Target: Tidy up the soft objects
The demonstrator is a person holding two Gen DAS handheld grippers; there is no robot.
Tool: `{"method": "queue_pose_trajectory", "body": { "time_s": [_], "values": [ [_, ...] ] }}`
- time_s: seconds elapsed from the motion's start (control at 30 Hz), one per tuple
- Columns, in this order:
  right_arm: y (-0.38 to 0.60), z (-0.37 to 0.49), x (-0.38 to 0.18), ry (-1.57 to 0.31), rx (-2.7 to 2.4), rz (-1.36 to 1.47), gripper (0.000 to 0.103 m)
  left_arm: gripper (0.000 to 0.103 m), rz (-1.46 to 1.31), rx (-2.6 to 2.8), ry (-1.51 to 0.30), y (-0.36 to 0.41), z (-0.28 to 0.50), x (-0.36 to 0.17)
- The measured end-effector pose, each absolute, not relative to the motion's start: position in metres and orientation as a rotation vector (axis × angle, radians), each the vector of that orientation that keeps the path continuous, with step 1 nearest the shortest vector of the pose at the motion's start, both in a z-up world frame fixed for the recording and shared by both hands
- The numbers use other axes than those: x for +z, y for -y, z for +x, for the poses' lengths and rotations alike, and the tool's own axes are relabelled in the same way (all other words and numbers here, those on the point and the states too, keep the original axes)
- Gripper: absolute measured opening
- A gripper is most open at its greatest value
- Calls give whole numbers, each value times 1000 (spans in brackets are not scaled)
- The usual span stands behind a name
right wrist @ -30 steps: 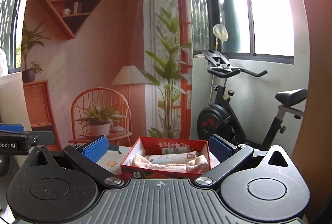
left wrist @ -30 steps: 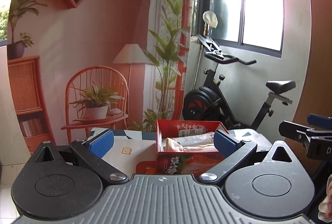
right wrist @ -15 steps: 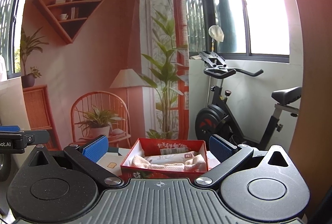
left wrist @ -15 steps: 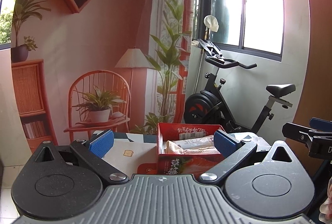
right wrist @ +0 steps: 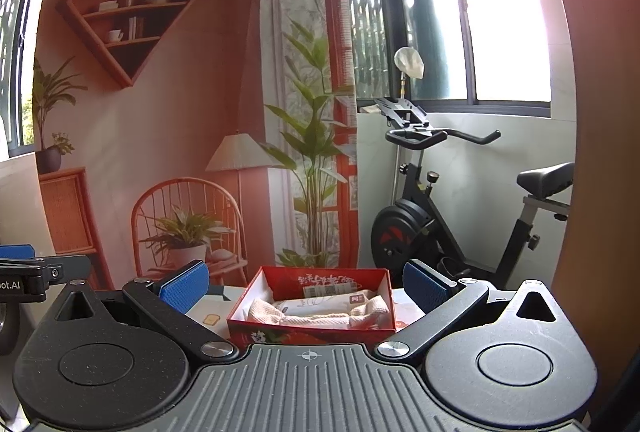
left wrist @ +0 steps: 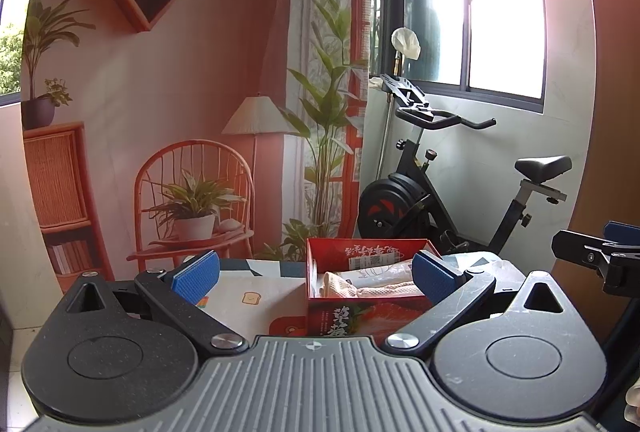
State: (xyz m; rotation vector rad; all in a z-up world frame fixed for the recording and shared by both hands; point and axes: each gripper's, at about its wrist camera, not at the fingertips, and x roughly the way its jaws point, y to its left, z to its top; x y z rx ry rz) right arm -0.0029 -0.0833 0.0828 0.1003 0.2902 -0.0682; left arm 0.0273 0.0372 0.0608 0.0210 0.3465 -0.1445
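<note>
A red cardboard box [left wrist: 340,316] [right wrist: 256,328] stands on a patterned tablecloth [left wrist: 256,296]. Inside it lie pale folded cloths [left wrist: 360,288] [right wrist: 304,316] and a white packet [right wrist: 316,306]. My left gripper [left wrist: 316,274] is open and holds nothing; the box sits ahead between its blue pads, nearer the right one. My right gripper [right wrist: 306,288] is open too, empty, with the box centred ahead of it. Each gripper shows at the edge of the other's view: the right gripper [left wrist: 596,256], the left gripper [right wrist: 28,272].
Behind the table hangs a printed backdrop [right wrist: 160,111] of a room with a chair and plants. An exercise bike [left wrist: 440,187] [right wrist: 448,216] stands at the back right under the window. A brown panel [right wrist: 592,111] borders the right side.
Both grippers have tilted upward a little and drawn slightly back, so the box sits lower in both views. Both stay open and empty.
</note>
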Motion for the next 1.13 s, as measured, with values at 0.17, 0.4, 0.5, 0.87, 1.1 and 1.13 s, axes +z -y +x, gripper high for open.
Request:
{"method": "queue_pose_trajectory", "body": {
  "time_s": [0.17, 0.4, 0.5, 0.87, 1.1, 1.13],
  "values": [
    [83, -3, 84, -291, -70, 99, 103, 103, 22, -143, -345, -38, 27, 61],
    [83, -3, 85, -290, -71, 99, 103, 103, 21, -144, -343, -39, 27, 62],
    [83, -3, 85, -290, -72, 98, 103, 103, 22, -144, -342, -40, 27, 63],
    [83, -3, 85, -293, -72, 98, 103, 103, 24, -148, -344, -40, 28, 64],
    [84, -2, 86, -295, -72, 98, 103, 103, 26, -152, -344, -42, 29, 64],
    [84, -2, 86, -296, -72, 99, 103, 103, 23, -151, -346, -43, 30, 64]
  ]
}}
